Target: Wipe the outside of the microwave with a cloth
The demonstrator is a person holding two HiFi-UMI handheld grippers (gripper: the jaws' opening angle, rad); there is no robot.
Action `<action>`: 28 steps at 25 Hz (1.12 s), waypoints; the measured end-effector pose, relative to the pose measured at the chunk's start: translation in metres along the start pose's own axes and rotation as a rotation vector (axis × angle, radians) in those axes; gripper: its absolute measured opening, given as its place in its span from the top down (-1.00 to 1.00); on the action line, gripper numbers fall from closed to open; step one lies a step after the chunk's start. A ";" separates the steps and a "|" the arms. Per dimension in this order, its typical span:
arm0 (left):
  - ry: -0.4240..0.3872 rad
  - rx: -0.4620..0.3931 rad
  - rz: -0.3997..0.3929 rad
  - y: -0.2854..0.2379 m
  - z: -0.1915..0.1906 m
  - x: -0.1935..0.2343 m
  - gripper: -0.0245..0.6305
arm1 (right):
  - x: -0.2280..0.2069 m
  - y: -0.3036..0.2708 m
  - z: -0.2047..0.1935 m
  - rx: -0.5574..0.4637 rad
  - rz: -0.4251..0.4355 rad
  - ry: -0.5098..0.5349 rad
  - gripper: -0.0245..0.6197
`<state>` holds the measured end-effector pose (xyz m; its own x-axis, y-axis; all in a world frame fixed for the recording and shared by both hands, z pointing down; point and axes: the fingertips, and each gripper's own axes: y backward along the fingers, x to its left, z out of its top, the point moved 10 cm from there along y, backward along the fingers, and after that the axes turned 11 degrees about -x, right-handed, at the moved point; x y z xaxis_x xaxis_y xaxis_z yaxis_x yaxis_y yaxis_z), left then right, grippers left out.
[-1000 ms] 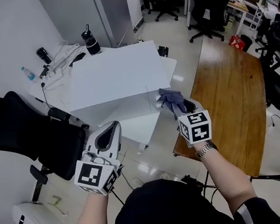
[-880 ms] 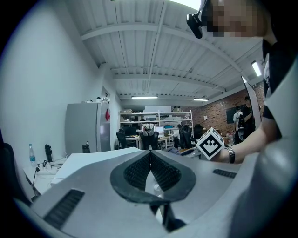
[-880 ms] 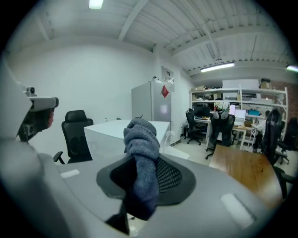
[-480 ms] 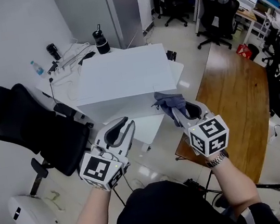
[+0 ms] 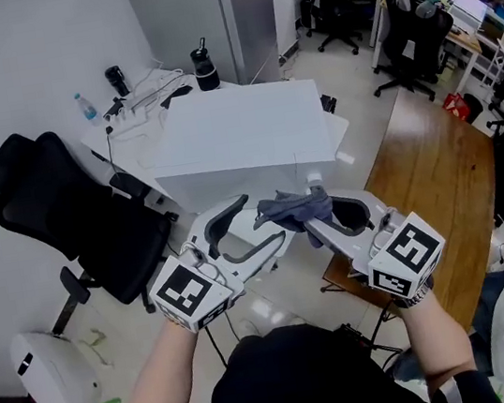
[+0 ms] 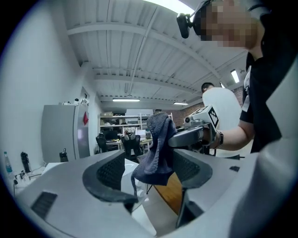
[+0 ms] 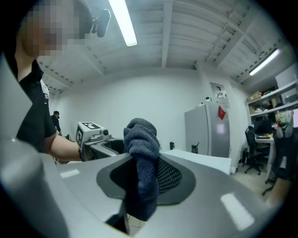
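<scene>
The white boxy microwave stands on a white table in front of me. My right gripper is shut on a dark blue-grey cloth, held level in the air before the microwave's front. The cloth bulges up out of its jaws and hangs below them. My left gripper faces it from the left, and its jaws are opening. In the left gripper view the cloth hangs between the two wide pads of the left gripper, and neither pad presses on it.
A black office chair stands left of the microwave table. Bottles and cables lie on the table behind it. A long wooden table runs along the right, and a steel cabinet stands behind. A white round appliance sits on the floor.
Both grippers rose and came together. The right one carried the cloth away from the microwave's corner towards the left one, whose jaws went from shut to wide open around the hanging cloth.
</scene>
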<state>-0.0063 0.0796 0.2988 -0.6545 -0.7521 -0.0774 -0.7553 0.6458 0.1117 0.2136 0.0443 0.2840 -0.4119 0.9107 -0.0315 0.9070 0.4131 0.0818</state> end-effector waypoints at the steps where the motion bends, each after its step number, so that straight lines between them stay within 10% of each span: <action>1: 0.004 0.003 -0.014 0.000 0.001 -0.002 -0.04 | 0.003 -0.002 0.002 -0.005 0.037 0.003 0.60; 9: 0.033 0.027 -0.111 0.005 0.006 -0.013 -0.02 | 0.019 -0.012 0.011 -0.032 0.266 -0.022 0.60; 17: 0.021 0.016 -0.156 0.012 0.014 -0.021 0.57 | 0.021 -0.023 0.014 -0.026 0.370 -0.046 0.59; 28: 0.012 -0.011 0.047 0.028 0.010 -0.007 0.75 | 0.023 -0.046 0.008 -0.021 0.305 0.014 0.37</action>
<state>-0.0233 0.1043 0.2926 -0.6884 -0.7229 -0.0602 -0.7236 0.6787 0.1257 0.1627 0.0461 0.2718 -0.1224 0.9924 0.0110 0.9870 0.1206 0.1063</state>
